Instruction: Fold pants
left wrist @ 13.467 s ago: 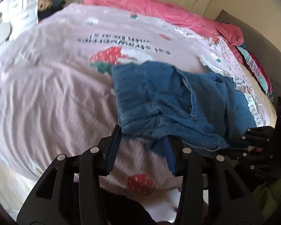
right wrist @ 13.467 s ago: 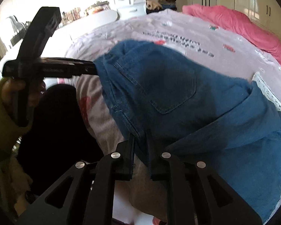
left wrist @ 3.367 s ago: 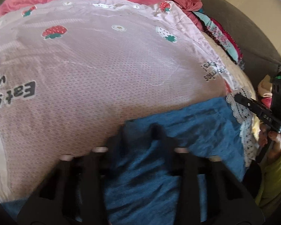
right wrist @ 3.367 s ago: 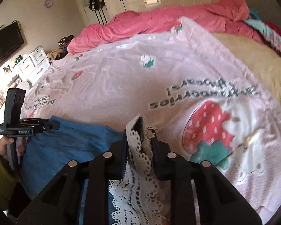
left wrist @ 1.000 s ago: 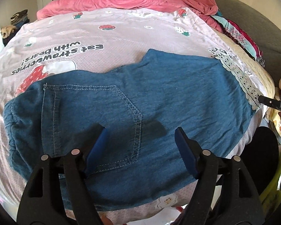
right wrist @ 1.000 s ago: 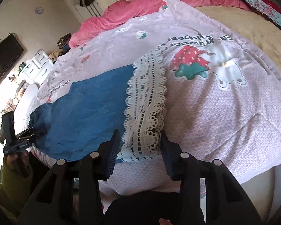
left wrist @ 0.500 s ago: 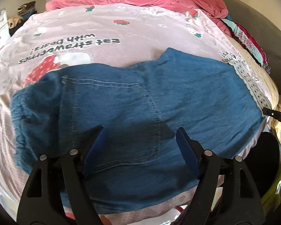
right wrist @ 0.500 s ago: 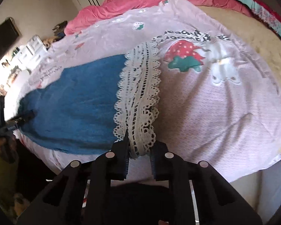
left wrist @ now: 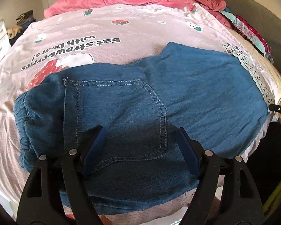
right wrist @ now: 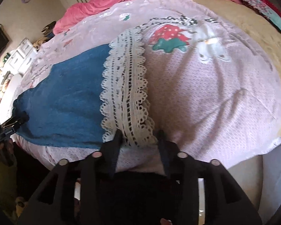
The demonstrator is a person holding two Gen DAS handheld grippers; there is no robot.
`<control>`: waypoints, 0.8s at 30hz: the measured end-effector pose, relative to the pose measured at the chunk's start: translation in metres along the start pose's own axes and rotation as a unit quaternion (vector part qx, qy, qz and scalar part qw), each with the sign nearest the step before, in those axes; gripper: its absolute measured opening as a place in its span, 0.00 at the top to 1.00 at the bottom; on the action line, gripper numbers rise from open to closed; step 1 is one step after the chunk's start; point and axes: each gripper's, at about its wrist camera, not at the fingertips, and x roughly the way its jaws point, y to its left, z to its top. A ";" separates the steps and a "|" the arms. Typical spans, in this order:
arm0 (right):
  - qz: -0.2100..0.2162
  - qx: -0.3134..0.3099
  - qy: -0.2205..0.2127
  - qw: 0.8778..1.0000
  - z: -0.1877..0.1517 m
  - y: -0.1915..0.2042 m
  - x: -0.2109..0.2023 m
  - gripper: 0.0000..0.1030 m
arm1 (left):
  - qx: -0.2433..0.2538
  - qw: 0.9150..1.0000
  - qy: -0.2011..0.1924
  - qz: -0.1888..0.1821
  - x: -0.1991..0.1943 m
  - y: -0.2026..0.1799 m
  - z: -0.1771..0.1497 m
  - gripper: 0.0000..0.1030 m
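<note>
Releasing the lace hem of the blue denim pants (left wrist: 196,93) on the bed (right wrist: 224,97)

The right hand-held gripper (right wrist: 139,140) is opening around the white lace trim (right wrist: 125,86); the left hand-held gripper (left wrist: 142,150) is held wide, empty; the fold should be smoothed flat.

Left wrist view looks steeply down from the bed's near edge, close over the pants (left wrist: 140,101) at their pocket end; right wrist view looks down from the same edge at the lace hem (right wrist: 127,86); both share pants, pink sheet (left wrist: 121,28) and each other's tongs.
</note>
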 end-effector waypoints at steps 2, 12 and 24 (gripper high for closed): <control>-0.013 0.001 -0.012 1.000 -0.003 0.000 -0.010 0.53 | 0.004 1.000 -0.002 0.003 0.000 -0.002 0.000 0.30; -0.023 -0.075 -0.100 0.992 0.008 0.056 -0.047 0.39 | 0.031 0.998 -0.030 -0.042 -0.026 -0.041 0.006 0.24; -0.036 -0.126 -0.008 0.991 0.034 0.127 0.058 0.37 | 0.093 0.995 0.026 -0.024 0.008 -0.078 -0.018 0.18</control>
